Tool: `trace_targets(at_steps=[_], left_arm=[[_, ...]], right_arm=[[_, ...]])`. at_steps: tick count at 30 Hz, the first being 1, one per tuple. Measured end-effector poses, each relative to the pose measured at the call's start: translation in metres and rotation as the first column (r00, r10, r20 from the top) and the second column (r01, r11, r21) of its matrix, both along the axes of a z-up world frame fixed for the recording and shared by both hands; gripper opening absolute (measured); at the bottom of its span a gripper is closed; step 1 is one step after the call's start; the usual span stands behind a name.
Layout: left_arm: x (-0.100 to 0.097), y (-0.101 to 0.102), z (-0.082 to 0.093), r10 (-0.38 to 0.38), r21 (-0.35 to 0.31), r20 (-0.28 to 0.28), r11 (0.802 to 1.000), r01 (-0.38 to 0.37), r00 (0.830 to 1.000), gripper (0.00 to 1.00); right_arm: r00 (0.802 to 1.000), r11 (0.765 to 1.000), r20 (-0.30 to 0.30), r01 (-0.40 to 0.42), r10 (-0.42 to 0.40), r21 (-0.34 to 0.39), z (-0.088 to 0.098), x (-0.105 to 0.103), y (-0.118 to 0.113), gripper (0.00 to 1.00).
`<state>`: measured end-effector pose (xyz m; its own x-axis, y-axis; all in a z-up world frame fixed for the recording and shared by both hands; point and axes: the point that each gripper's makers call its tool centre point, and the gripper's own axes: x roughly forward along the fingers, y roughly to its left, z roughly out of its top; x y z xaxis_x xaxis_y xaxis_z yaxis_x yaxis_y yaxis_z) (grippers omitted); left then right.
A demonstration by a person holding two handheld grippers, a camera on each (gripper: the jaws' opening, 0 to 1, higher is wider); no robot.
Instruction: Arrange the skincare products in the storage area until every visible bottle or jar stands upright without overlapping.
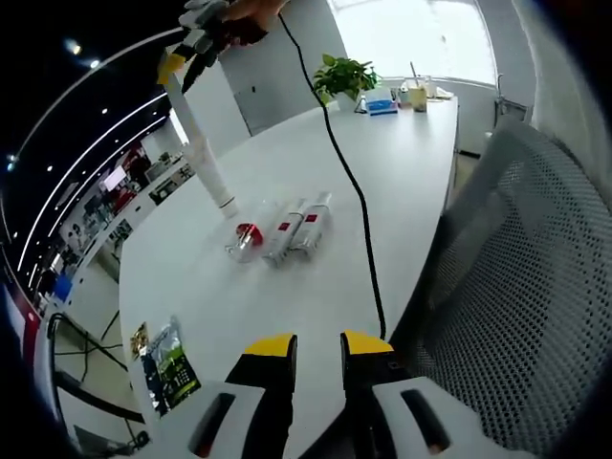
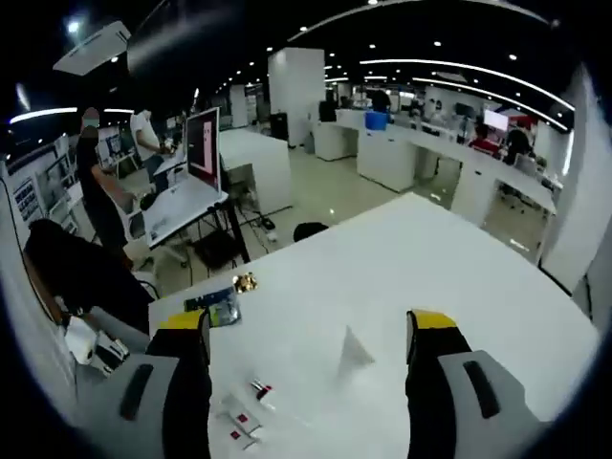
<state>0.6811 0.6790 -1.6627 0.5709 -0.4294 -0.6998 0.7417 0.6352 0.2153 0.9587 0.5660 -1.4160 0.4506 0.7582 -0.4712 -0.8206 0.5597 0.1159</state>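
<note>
A long white tube (image 1: 199, 143) stands on its cap on the white table (image 1: 382, 163), leaning slightly. My right gripper (image 1: 191, 53) hovers at the tube's upper end. In the right gripper view its jaws stand wide apart, open, and the tube's crimped end (image 2: 354, 356) lies between them touching neither. Beside the tube's foot lie a clear bottle with a red cap (image 1: 247, 237) and two silver-white tubes with red labels (image 1: 284, 232) (image 1: 311, 225), all on their sides. The same lying products (image 2: 244, 416) appear small below. My left gripper (image 1: 318, 342) hangs over the near table edge, jaws a narrow gap apart, holding nothing.
A black cable (image 1: 349, 177) runs across the table toward me. A grey mesh chair (image 1: 516, 287) stands close on the right. Green sachets (image 1: 167, 363) lie near the table's left edge. A potted plant (image 1: 344, 75) and small items sit at the far end. People stand by desks (image 2: 105, 182).
</note>
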Motion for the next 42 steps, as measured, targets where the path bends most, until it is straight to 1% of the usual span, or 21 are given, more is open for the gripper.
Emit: trace_targets(at_steps=[1, 2, 5, 9, 10, 12, 15, 16, 18, 19, 20, 21, 22, 27, 28, 34, 35, 37, 39, 41, 42], left_arm=[[-0.001, -0.001, 0.000, -0.003, 0.001, -0.001, 1.000, 0.003, 1.000, 0.19], [-0.002, -0.002, -0.001, -0.012, 0.004, -0.004, 1.000, 0.012, 1.000, 0.19], [-0.003, -0.001, -0.003, -0.017, 0.014, -0.012, 1.000, 0.017, 1.000, 0.19], [-0.002, 0.002, -0.005, 0.001, 0.022, -0.017, 1.000, 0.000, 1.000, 0.19], [-0.002, 0.003, -0.005, 0.005, 0.026, -0.018, 1.000, -0.004, 1.000, 0.19], [-0.002, 0.003, -0.006, 0.005, 0.032, -0.021, 0.999, -0.005, 1.000, 0.19], [-0.003, 0.004, -0.011, 0.002, 0.050, -0.032, 0.999, -0.001, 1.000, 0.19], [-0.003, 0.004, -0.012, 0.000, 0.055, -0.034, 0.998, 0.002, 0.999, 0.19], [-0.005, 0.005, -0.015, -0.003, 0.067, -0.046, 0.998, 0.006, 0.999, 0.19], [-0.006, 0.005, -0.013, -0.006, 0.067, -0.047, 0.998, 0.009, 0.999, 0.19], [-0.006, 0.005, -0.012, -0.010, 0.069, -0.044, 0.998, 0.013, 0.999, 0.19], [-0.007, 0.004, -0.012, -0.014, 0.070, -0.042, 0.997, 0.017, 0.999, 0.19], [-0.007, 0.004, -0.012, -0.020, 0.071, -0.040, 0.997, 0.023, 0.999, 0.19], [-0.006, 0.005, -0.014, -0.006, 0.061, -0.049, 0.998, 0.009, 0.999, 0.19], [-0.006, 0.005, -0.014, -0.007, 0.060, -0.048, 0.998, 0.010, 0.999, 0.19], [-0.005, 0.007, -0.016, -0.009, 0.068, -0.041, 0.998, 0.012, 0.999, 0.19], [-0.005, 0.008, -0.017, -0.005, 0.071, -0.043, 0.997, 0.008, 0.999, 0.19], [-0.005, 0.009, -0.017, -0.002, 0.069, -0.045, 0.998, 0.005, 0.999, 0.19], [-0.005, 0.009, -0.017, -0.009, 0.073, -0.042, 0.997, 0.012, 0.999, 0.19], [-0.006, 0.008, -0.018, -0.014, 0.075, -0.044, 0.997, 0.017, 0.999, 0.19], [-0.007, 0.008, -0.018, -0.017, 0.077, -0.044, 0.997, 0.021, 0.999, 0.19]], right_arm=[[1.000, 1.000, -0.007, 0.002, -0.002, 0.003, -0.001, -0.005, -0.002, 0.85], [1.000, 1.000, -0.008, 0.003, -0.003, 0.003, -0.004, -0.018, -0.009, 0.86], [1.000, 1.000, 0.003, 0.021, -0.021, 0.016, -0.010, -0.043, -0.024, 0.86], [0.995, 0.988, -0.055, 0.090, -0.084, 0.128, -0.022, -0.072, -0.037, 0.84], [0.994, 0.984, -0.074, 0.091, -0.081, 0.150, -0.025, -0.078, -0.038, 0.84], [0.989, 0.974, -0.114, 0.118, -0.097, 0.192, -0.034, -0.090, -0.041, 0.83], [0.985, 0.965, -0.135, 0.133, -0.104, 0.228, -0.046, -0.108, -0.038, 0.82], [0.985, 0.960, -0.135, 0.138, -0.107, 0.245, -0.047, -0.112, -0.037, 0.81], [0.981, 0.935, -0.146, 0.167, -0.126, 0.314, -0.046, -0.119, -0.033, 0.80], [0.980, 0.929, -0.148, 0.172, -0.130, 0.327, -0.046, -0.120, -0.032, 0.80], [0.973, 0.910, -0.170, 0.210, -0.158, 0.358, -0.050, -0.122, -0.033, 0.80], [0.969, 0.901, -0.185, 0.222, -0.162, 0.372, -0.053, -0.124, -0.032, 0.80], [0.961, 0.894, -0.219, 0.242, -0.168, 0.376, -0.060, -0.128, -0.032, 0.80], [0.955, 0.877, -0.234, 0.264, -0.180, 0.403, -0.068, -0.144, -0.033, 0.81], [0.950, 0.862, -0.244, 0.283, -0.193, 0.420, -0.069, -0.147, -0.036, 0.82], [0.922, 0.807, -0.314, 0.357, -0.226, 0.470, -0.085, -0.153, -0.049, 0.84], [0.923, 0.804, -0.313, 0.357, -0.225, 0.476, -0.085, -0.154, -0.050, 0.84], [0.923, 0.777, -0.305, 0.367, -0.235, 0.511, -0.082, -0.152, -0.051, 0.85], [0.927, 0.768, -0.301, 0.358, -0.224, 0.530, -0.082, -0.154, -0.049, 0.92], [0.928, 0.772, -0.298, 0.355, -0.223, 0.528, -0.086, -0.154, -0.046, 0.96], [0.929, 0.780, -0.301, 0.350, -0.216, 0.519, -0.090, -0.155, -0.044, 0.97]])
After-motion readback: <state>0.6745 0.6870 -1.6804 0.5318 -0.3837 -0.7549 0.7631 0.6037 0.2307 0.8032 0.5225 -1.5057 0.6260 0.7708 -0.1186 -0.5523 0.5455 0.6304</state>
